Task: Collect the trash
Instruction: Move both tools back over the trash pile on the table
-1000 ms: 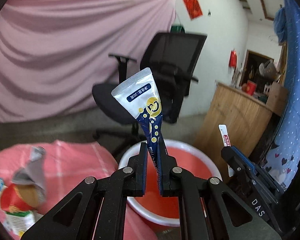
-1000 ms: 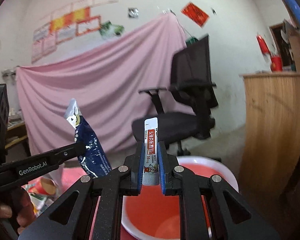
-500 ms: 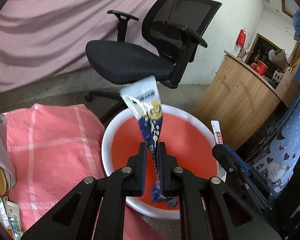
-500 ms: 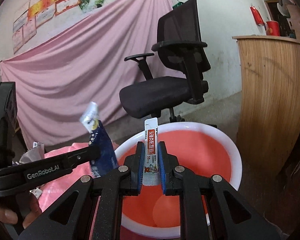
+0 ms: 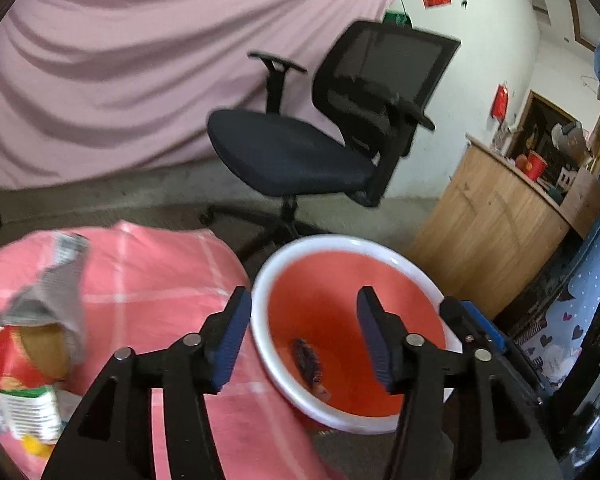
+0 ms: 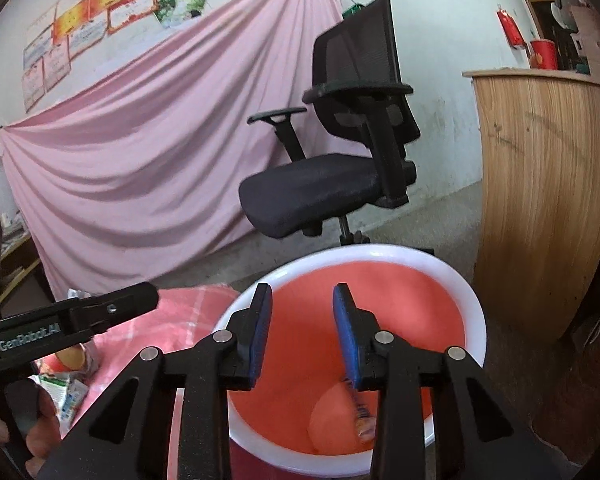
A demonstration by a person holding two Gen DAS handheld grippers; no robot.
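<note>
A red basin with a white rim (image 5: 284,256) stands on the floor beside a pink checked cloth (image 5: 148,280); it also shows in the right wrist view (image 6: 476,312). My left gripper (image 5: 304,320) is open and empty above the basin's left side. A dark blue sachet (image 5: 308,364) lies inside the basin. My right gripper (image 6: 302,316) is open and empty over the basin. A small white and red sachet (image 6: 360,412), blurred, is inside the basin below its right finger. More wrappers (image 5: 32,360) lie on the cloth at left.
A black office chair (image 5: 320,136) stands behind the basin. A wooden counter (image 5: 496,216) is to the right. A pink sheet (image 5: 120,60) hangs along the back wall. Blue patterned fabric (image 5: 580,320) hangs at far right.
Both grippers have opened. The dark blue sachet left the left gripper and the white and red sachet left the right gripper; both are now inside the basin.
</note>
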